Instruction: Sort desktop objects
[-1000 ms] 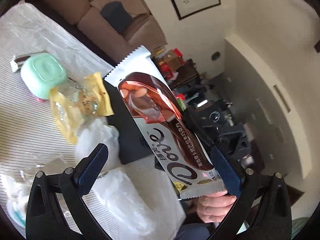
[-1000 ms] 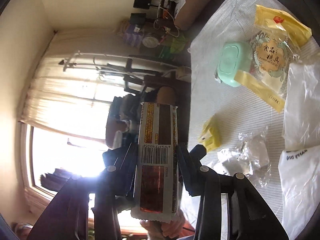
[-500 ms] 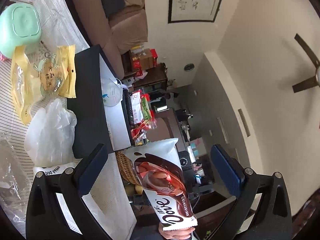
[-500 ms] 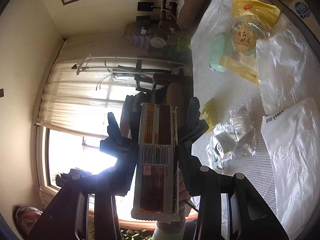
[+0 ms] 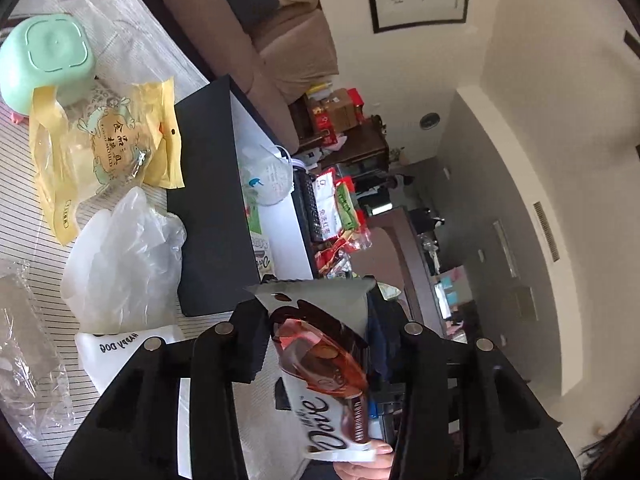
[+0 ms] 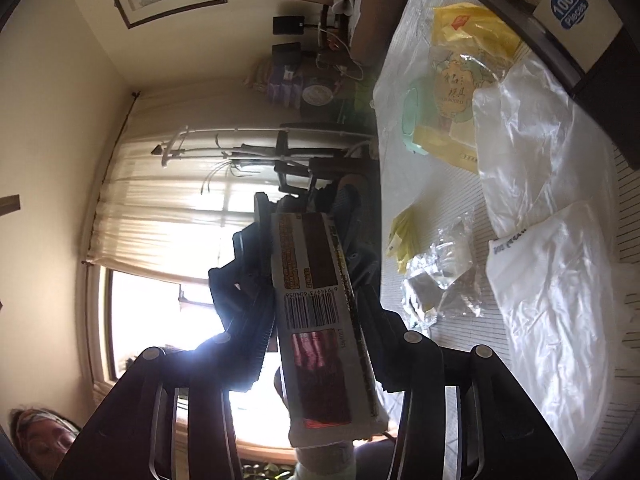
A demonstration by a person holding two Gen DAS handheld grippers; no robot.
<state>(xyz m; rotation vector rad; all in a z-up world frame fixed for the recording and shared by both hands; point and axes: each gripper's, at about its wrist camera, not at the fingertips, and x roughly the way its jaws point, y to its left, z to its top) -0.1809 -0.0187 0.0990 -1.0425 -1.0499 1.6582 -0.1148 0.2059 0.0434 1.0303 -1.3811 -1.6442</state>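
Striped tabletop (image 5: 24, 208) litter fills the left view, where the left claw (image 5: 316, 320) has just been closing around the chocolate bar (image 5: 324, 364). Right view: right claw (image 6: 316, 280), just widening, flanks it; handover seemingly underway, the right needing release.

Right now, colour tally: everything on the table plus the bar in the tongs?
Mint green: 1, tub
Yellow: 2, mould bag, small packet
White: 2, plastic bag, HAPPY DOG bag
Clear: 1, wrapper
Black: 1, box
Brown and white: 1, chocolate bar
Total: 8
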